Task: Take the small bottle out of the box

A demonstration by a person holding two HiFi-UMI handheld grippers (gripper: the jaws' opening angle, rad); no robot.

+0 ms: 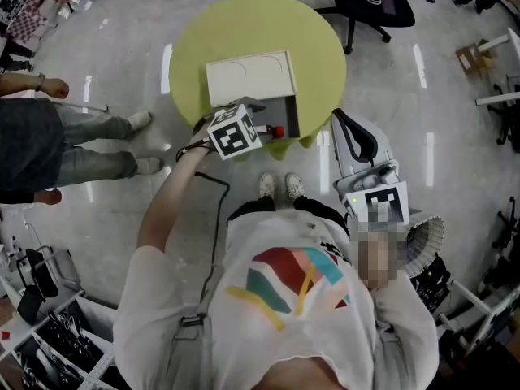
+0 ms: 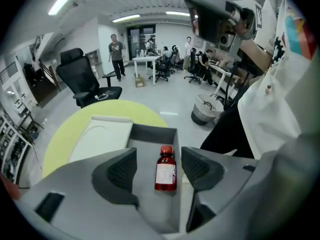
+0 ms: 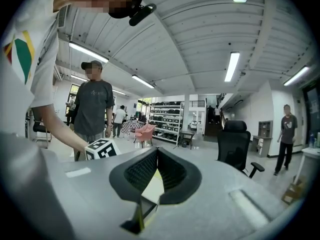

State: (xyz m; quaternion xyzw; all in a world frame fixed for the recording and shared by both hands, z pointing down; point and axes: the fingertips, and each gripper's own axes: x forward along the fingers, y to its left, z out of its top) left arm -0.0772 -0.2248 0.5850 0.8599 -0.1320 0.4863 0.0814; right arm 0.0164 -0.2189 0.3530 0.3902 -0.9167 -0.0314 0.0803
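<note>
Left gripper view shows your left gripper [image 2: 159, 168] spread wide over the open box [image 2: 152, 133] on the round yellow-green table [image 2: 70, 134]. The small bottle [image 2: 165, 169] lies inside between the jaws, touching neither. Your right gripper [image 3: 156, 171] is closed and empty, off the table above the glossy floor [image 1: 122, 71].

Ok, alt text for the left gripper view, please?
A small red-capped bottle with a white label sits in an open grey box, between the open fingers of the left gripper, which don't touch it. The box rests on a round yellow-green table in a large workroom.
</note>
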